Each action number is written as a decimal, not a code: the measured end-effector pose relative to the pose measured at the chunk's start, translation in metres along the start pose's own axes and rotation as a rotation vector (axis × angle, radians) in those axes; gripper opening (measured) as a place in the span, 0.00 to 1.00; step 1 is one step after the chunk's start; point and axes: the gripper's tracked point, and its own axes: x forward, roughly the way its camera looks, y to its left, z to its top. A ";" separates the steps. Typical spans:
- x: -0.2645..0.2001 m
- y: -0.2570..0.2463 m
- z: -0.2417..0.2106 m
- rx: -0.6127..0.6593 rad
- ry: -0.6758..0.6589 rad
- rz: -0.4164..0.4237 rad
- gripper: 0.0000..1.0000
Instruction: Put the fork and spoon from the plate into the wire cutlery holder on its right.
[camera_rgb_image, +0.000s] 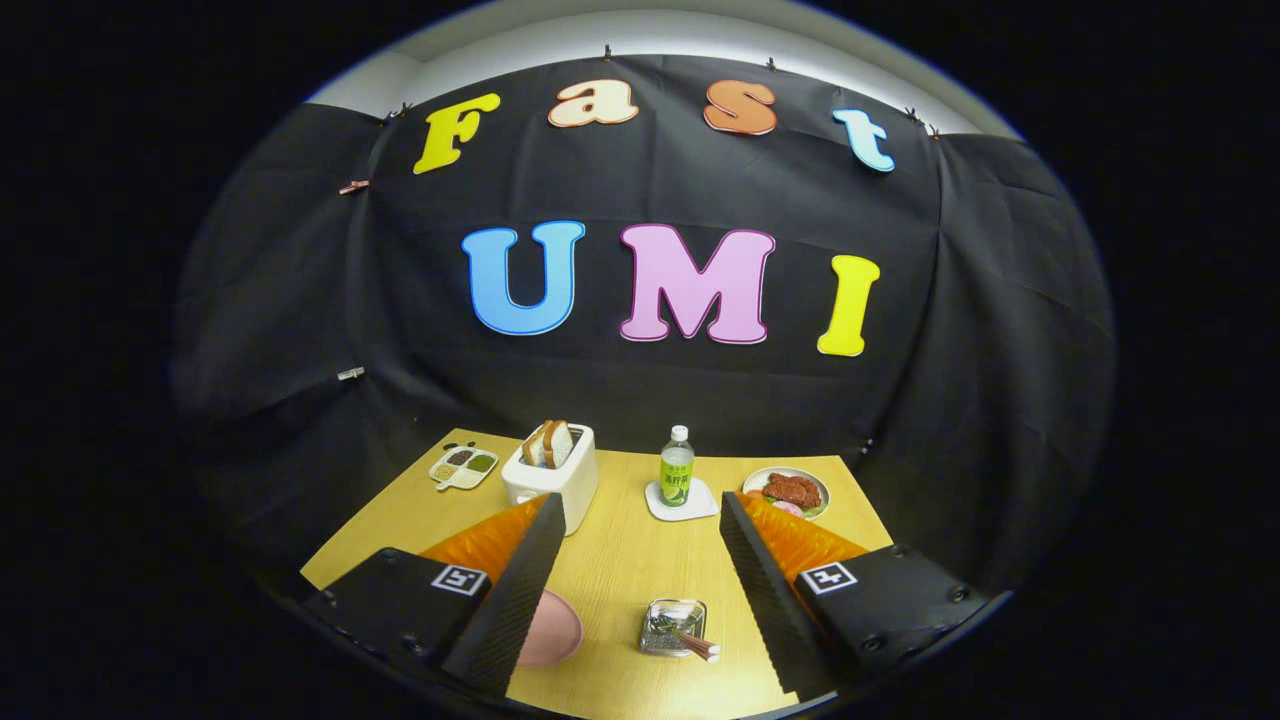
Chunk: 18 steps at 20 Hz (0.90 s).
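Tongs (640, 540) hang high above the table (620, 570), fingers spread wide with nothing between them. Both fingers (520, 590) slant inward toward their tips, and each carries a small square marker on its housing.

Down between the fingers, close to the near edge of the table, sits the wire holder (674, 627). Cutlery (688, 640) lies inside it, with handle ends poking out over its right corner; whether both the fork and the spoon are there is too small to tell. Left of the holder, partly hidden behind the left finger, is the pink plate (553, 630). The part of it that shows is bare.

Beyond the fingertips, farther back on the table, a white toaster (550, 475) stands with slices of bread (549, 443) sticking up from its slots. Left of it, near the back corner, lies a small divided dish (463, 466) with dark and green fillings. Roughly at the middle of the far side a green-labelled bottle (677, 468) stands upright on a white coaster (682, 501). To its right, a plate of red food (787, 491) rests near the table's right edge, just past the right fingertip.

The table is light wood, and black cloth closes it in behind and on both sides.
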 end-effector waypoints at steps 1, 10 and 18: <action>0.001 0.000 -0.001 -0.009 0.007 -0.003 0.97; -0.001 0.007 0.005 -0.008 -0.005 -0.002 0.97; -0.003 0.005 0.003 0.015 -0.005 0.000 0.97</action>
